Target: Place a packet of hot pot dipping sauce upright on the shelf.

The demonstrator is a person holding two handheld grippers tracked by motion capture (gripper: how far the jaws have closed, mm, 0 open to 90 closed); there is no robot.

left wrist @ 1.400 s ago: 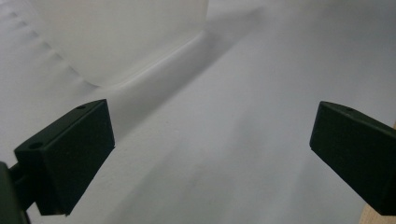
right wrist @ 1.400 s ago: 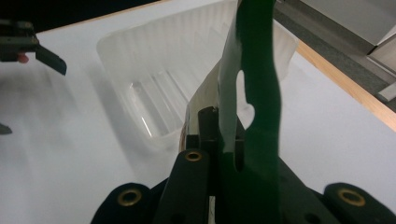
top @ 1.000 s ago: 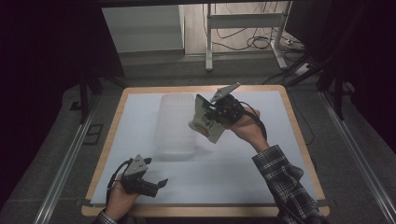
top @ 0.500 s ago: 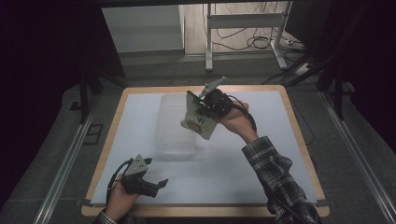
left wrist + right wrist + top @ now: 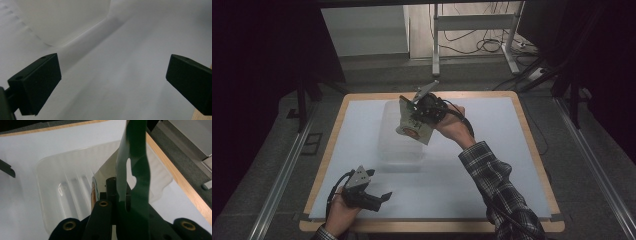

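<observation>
room: dark around the edges, with grey floor, metal rails on both sides of the table and a white-legged frame with loose cables behind it.
table (image 5: 532, 150): wooden edge, covered by a white sheet; it sits in the middle of the high view.
clear bin (image 5: 399, 142): a see-through plastic container with a ribbed bottom, resting on the white sheet in the left-centre part of the table; in the right gripper view (image 5: 67, 185) it lies open below the jaws.
packet (image 5: 414, 125): a flat pouch with a pale printed face and a green edge, held up in the air over the far right part of the clear bin, tilted; in the right gripper view (image 5: 132, 170) its green edge stands up between the jaws, with a hang hole near the middle.
right gripper (image 5: 424, 107): held by the right hand (image 5: 457, 127), a plaid sleeve behind it, above the far side of the clear bin; its jaws are pressed together on the packet, pinching it.
left gripper (image 5: 379, 197): held by the left hand (image 5: 339, 212) low at the near left corner of the table, well apart from the clear bin; its jaws are spread wide with nothing between them, as the left gripper view shows over the bare white sheet.
left gripper view, far part: a corner of the clear bin (image 5: 62, 22) shows at the upper left, blurred.
</observation>
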